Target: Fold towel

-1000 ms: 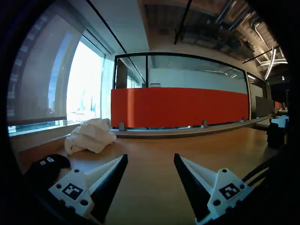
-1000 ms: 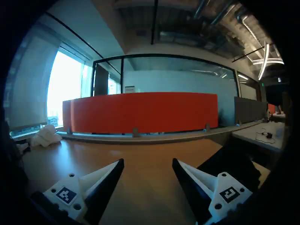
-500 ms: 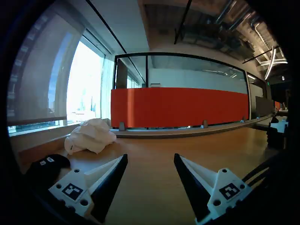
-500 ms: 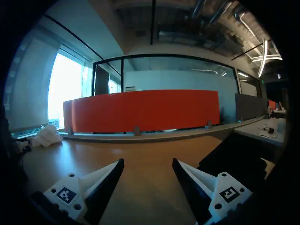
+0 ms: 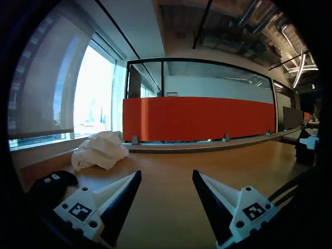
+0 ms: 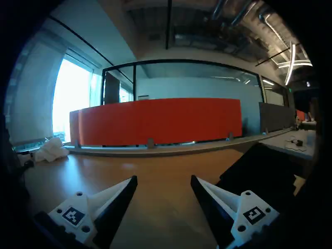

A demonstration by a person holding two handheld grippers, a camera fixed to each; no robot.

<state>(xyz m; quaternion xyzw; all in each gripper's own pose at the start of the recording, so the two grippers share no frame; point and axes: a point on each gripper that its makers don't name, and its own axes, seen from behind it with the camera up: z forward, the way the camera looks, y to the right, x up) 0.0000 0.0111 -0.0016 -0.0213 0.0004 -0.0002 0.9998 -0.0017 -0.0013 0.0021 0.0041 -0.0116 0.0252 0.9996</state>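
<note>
Crumpled white cloth towel (image 5: 99, 151) sits on brown wooden tabletop (image 5: 232, 162) at end of long orange partition panel (image 5: 199, 118). Left hand-held gripper (image 5: 166, 172) and right hand-held gripper (image 6: 163, 177) spread wide, empty, short of that panel.

In the left gripper view, the back of the left gripper (image 5: 166, 172) runs off the edge at 6 o'clock. At 8 o'clock a black lump (image 5: 50, 186) sits half behind one finger; I can't tell what it is. At 3 o'clock a dark-and-white shape (image 5: 307, 147) is cut by the edge. The towel (image 5: 99, 150) is bunched, its far side hidden. In the right gripper view, the right gripper (image 6: 163, 177) is likewise cut at 6 o'clock. A black slab (image 6: 261, 170) at 4 o'clock runs behind a finger, and the towel at 9 o'clock is too small to read.
</note>
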